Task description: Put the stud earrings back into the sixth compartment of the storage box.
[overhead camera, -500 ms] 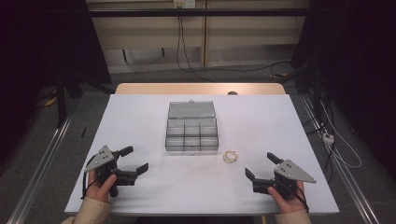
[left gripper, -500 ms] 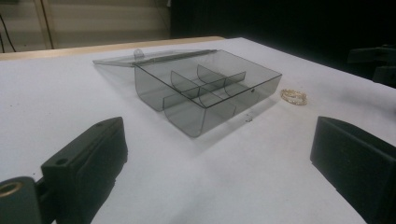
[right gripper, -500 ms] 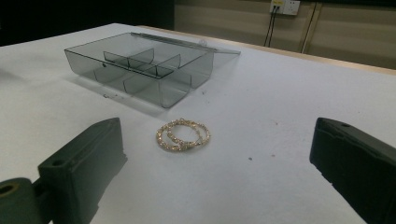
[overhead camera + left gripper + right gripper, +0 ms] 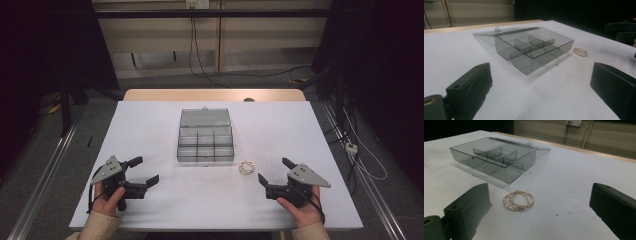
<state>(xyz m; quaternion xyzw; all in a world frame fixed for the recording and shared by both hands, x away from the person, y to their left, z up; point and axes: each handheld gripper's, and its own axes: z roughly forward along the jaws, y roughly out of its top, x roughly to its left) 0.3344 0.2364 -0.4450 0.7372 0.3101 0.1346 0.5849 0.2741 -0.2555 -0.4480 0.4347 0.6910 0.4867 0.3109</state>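
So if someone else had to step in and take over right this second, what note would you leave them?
Left gripper: jaws open, holding nothing, resting low on the table at the near left.
Right gripper: jaws open, holding nothing, near right, pointed toward the gold rings.
The rings, two gold hoops overlapping, lie flat on the table just off the near right corner of the clear box, touching neither it nor a gripper.
The box sits mid-table, lid folded back flat, its compartments looking empty.
Done: box is open.
Left: probably picking up the rings and dropping them into a compartment; nothing has been gripped yet.
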